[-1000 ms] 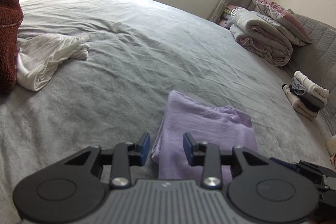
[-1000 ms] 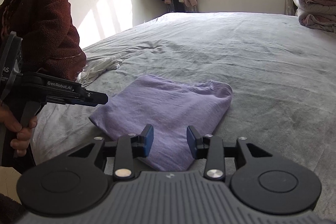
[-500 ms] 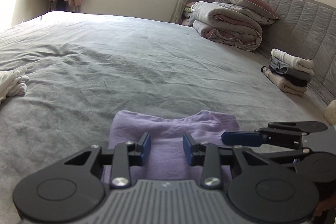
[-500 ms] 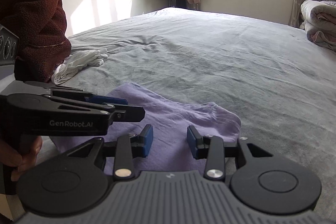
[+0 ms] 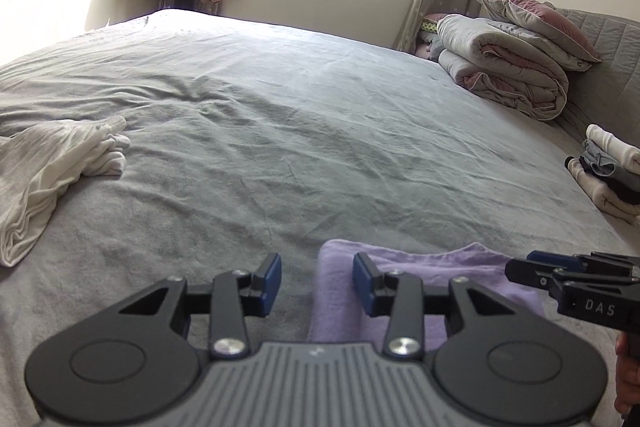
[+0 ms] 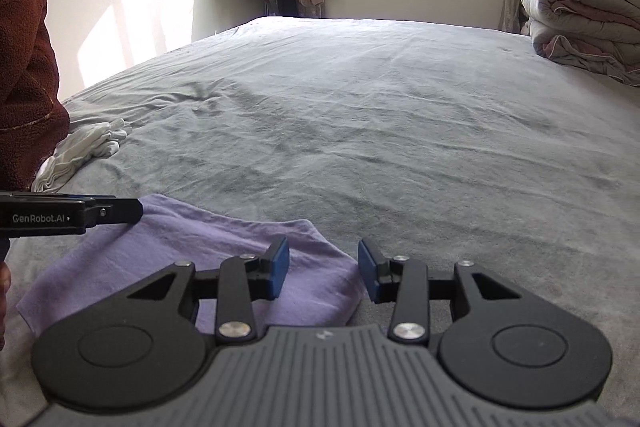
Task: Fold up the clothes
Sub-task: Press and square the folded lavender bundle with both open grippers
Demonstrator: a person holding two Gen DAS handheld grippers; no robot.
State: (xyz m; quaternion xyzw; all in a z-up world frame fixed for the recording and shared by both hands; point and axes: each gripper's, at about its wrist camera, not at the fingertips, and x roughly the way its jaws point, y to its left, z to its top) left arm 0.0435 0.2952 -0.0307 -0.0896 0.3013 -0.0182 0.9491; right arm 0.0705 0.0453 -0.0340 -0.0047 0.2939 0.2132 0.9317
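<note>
A folded purple cloth lies flat on the grey bed near the front edge. My left gripper hovers at the cloth's left edge. Its jaws are opening, and the edge shows in the gap with neither pad pressing on it. My right gripper hangs over the cloth's right corner, jaws also opening and gripping nothing. Each gripper appears in the other's view: the right gripper at the right edge, the left gripper at the left edge.
A crumpled white garment lies at the left of the bed. A stack of folded clothes sits at the right by the headboard. A rolled quilt with a pillow is far right. A person's red-brown sleeve stands left.
Both grippers have drifted apart, the left to the cloth's left edge and the right to its right corner. Both pairs of jaws stand slightly wider. The cloth has not moved.
</note>
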